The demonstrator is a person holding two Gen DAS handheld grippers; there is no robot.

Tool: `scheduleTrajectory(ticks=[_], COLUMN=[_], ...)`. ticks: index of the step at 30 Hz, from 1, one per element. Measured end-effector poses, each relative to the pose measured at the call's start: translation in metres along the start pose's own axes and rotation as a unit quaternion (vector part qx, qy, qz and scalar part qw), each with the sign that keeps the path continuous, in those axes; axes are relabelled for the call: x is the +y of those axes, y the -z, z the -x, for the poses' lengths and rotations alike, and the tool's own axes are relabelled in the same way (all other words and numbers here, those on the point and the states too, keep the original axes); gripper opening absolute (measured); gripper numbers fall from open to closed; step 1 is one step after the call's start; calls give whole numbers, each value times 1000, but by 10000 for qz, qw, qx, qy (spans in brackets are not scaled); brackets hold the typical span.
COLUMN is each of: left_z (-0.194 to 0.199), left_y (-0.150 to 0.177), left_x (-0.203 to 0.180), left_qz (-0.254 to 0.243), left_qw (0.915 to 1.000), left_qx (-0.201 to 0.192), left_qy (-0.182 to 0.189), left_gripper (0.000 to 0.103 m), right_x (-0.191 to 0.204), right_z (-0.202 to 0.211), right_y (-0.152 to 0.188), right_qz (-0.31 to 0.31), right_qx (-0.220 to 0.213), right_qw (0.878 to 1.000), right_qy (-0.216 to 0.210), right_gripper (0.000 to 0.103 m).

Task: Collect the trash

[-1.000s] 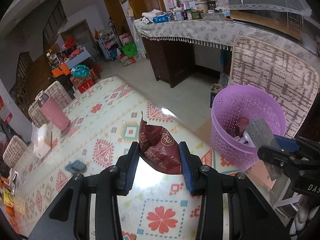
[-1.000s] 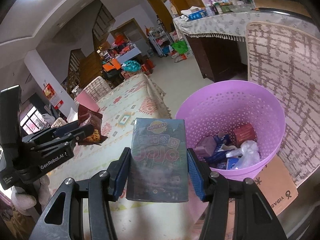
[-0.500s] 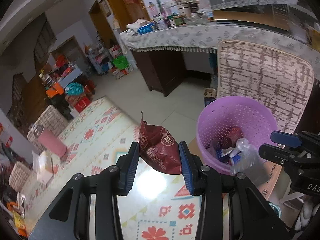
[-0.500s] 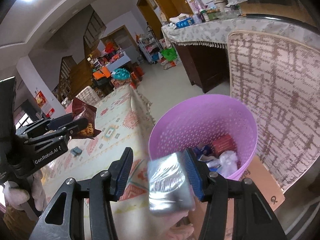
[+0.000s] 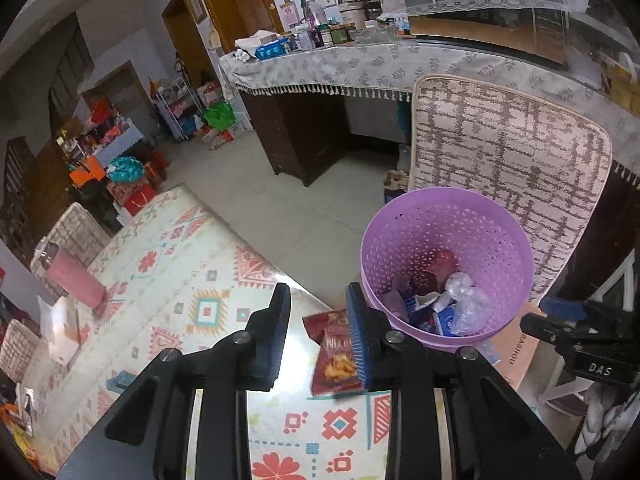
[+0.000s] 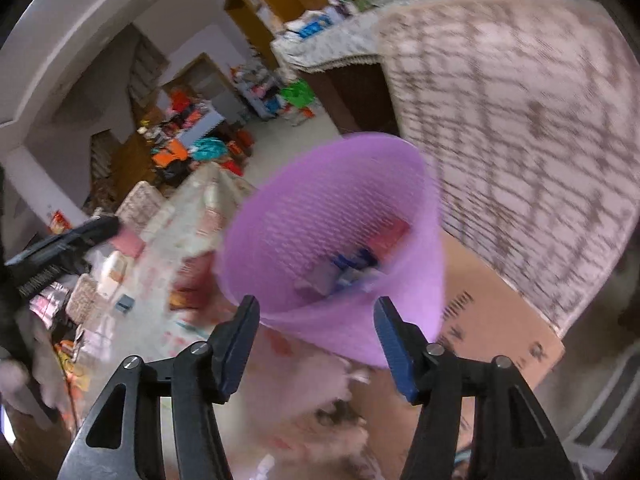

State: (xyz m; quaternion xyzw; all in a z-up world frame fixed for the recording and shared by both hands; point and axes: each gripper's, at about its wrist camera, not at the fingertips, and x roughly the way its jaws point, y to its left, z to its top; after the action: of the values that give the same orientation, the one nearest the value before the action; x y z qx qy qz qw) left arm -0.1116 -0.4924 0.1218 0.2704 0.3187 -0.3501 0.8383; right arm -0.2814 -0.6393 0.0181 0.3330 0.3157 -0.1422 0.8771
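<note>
My left gripper (image 5: 318, 322) is spread, so the red snack bag (image 5: 334, 354) hangs loose at its right finger, just beside the purple basket (image 5: 516, 240) | my right gripper (image 6: 316, 338) is spread and empty, facing the basket | I judge the bag is not yet in.

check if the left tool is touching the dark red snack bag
Cannot tell. In the left wrist view the left tool is open and the dark red snack bag overlaps its right finger, but the bag is blurred and may be falling.
</note>
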Motion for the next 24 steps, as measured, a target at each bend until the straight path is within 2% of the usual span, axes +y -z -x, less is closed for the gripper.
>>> scheduleTrajectory(ticks=[3,6,7,8,10,11,14,16,19,21,24], left_z=[-6,-8,-9,-11,-16,-21,-42,-63,-85,-92,-95], left_y=[-3,-2,-2,0,4,7,16,23,34,38,38], left_x=[-1,4,6,9,14,16,17,19,26,32,32], left_qz=[65,226,263,315,390,402,300,357,612,844,918], left_qw=[9999,9993,9993,9991,9989,9990,9990,9974,9934,9902,9890], left_qx=[51,76,78,90,101,85,299,593,881,936,941], left_qy=[134,272,273,272,245,187,118,221,400,594,683], left_gripper=[28,28,31,37,67,70,71,71,71,71,71], right_x=[-32,-52,-56,-57,-58,-58,-59,-58,-60,-68,-89], right_z=[-2,-5,-4,-5,-7,-8,-17,-24,-39,-53,-76], right_y=[16,23,26,27,30,32,35,37,45,53,70], right_qz=[-323,-616,-642,-635,-646,-669,-709,-677,-515,-552,-748], right_qx=[150,255,267,273,303,324,396,461,561,708,920], right_qw=[9991,9976,9974,9974,9972,9970,9966,9965,9963,9945,9906], right_qy=[229,189,195,216,215,198,156,161,408,543,679], right_gripper=[66,66,66,66,67,67,69,79,83,84,84])
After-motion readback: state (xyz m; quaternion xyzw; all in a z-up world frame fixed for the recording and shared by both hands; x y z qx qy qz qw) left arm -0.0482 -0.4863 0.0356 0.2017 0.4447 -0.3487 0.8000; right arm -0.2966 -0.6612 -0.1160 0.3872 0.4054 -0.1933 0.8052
